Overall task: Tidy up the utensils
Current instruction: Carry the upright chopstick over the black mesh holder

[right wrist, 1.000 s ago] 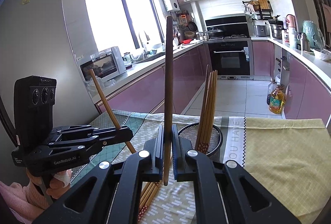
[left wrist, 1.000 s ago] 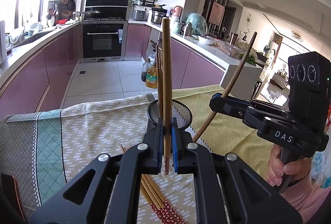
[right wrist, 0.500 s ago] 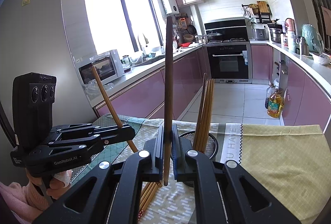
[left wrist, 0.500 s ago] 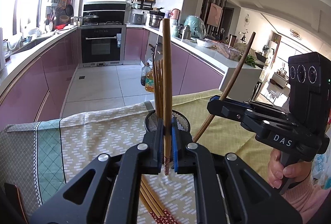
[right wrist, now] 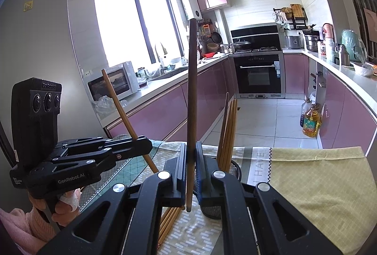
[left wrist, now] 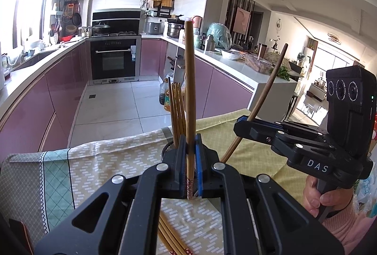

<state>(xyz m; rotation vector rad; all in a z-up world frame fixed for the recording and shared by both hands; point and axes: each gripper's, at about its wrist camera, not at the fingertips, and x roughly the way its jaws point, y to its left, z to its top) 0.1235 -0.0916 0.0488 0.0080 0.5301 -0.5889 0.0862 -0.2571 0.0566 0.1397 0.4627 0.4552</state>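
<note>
My left gripper [left wrist: 190, 156] is shut on a pale wooden chopstick [left wrist: 189, 90] that stands upright, its red patterned end at the bottom. My right gripper [right wrist: 191, 160] is shut on a dark brown chopstick [right wrist: 192, 90], also upright. Just behind both jaws stands a black mesh holder [right wrist: 234, 170] with several pale chopsticks [right wrist: 228, 127] in it. In the left wrist view the holder [left wrist: 166, 150] is mostly hidden. Several loose chopsticks [left wrist: 169, 238] lie on the cloth below the grippers. Each view shows the other gripper from the side: the right gripper [left wrist: 240, 129] and the left gripper [right wrist: 146, 144].
A patterned tablecloth [right wrist: 318, 179] in yellow, white and green covers the table, whose far edge lies just past the holder. Beyond it are the tiled kitchen floor, oil bottles [right wrist: 311, 123] and purple cabinets. A person's hand [left wrist: 322, 198] grips each handle.
Both grippers have kept their chopsticks upright. The mesh holder has sunk lower in both views and is now partly behind the jaws.
</note>
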